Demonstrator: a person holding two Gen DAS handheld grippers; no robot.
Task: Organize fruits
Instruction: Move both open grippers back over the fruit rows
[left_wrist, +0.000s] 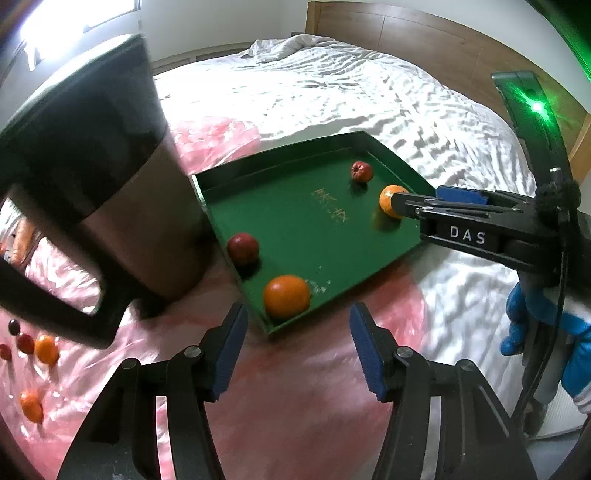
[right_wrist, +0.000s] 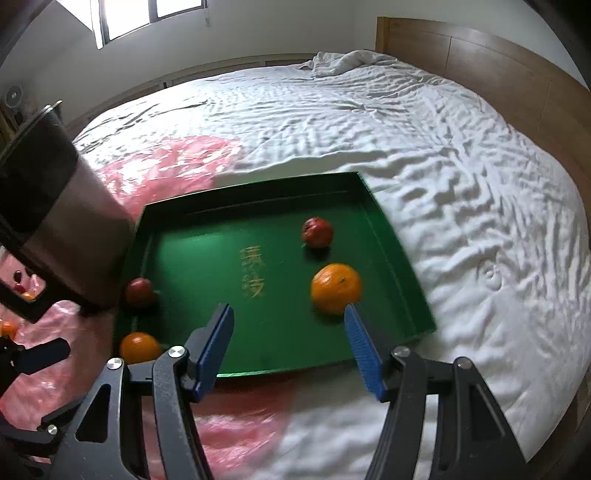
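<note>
A green tray (left_wrist: 291, 229) (right_wrist: 207, 266) lies on the bed. It holds two oranges (left_wrist: 286, 296) (left_wrist: 388, 201) and two red fruits (left_wrist: 242, 248) (left_wrist: 361, 171); the right wrist view shows the same oranges (right_wrist: 336, 288) (right_wrist: 139, 347) and red fruits (right_wrist: 317, 232) (right_wrist: 139, 291). My left gripper (left_wrist: 297, 349) is open and empty just before the tray's near corner. My right gripper (right_wrist: 288, 345) is open and empty over the tray's near edge, its right finger just before one orange; it also shows in the left wrist view (left_wrist: 417, 203).
A tall steel and black jug (left_wrist: 92, 177) (right_wrist: 62, 221) stands left of the tray on pink plastic sheet (left_wrist: 295, 398). Several small oranges and red fruits (left_wrist: 46, 349) lie on the sheet at far left. White rumpled bedsheet (right_wrist: 406, 147) and a wooden headboard (right_wrist: 480, 55) lie beyond.
</note>
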